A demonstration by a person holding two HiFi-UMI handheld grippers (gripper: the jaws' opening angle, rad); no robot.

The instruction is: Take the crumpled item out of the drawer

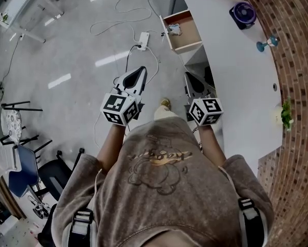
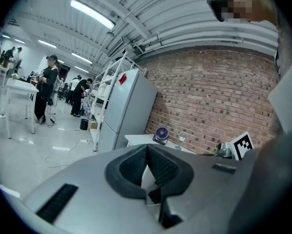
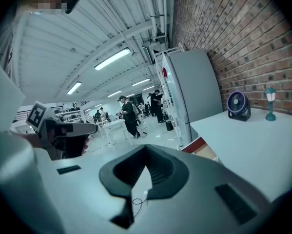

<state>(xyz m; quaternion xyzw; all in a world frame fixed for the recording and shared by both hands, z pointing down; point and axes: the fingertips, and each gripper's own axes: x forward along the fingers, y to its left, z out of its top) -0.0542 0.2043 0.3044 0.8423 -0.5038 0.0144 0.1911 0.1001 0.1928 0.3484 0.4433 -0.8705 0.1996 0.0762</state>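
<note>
Seen from above, a person holds the left tool and the right tool side by side at mid-frame. Both have their jaws pressed together and carry nothing. At upper centre a drawer stands pulled out of the white table. This leaves the crumpled item in its upper left corner exposed, well apart from both tools and probably still to be reached.
</note>
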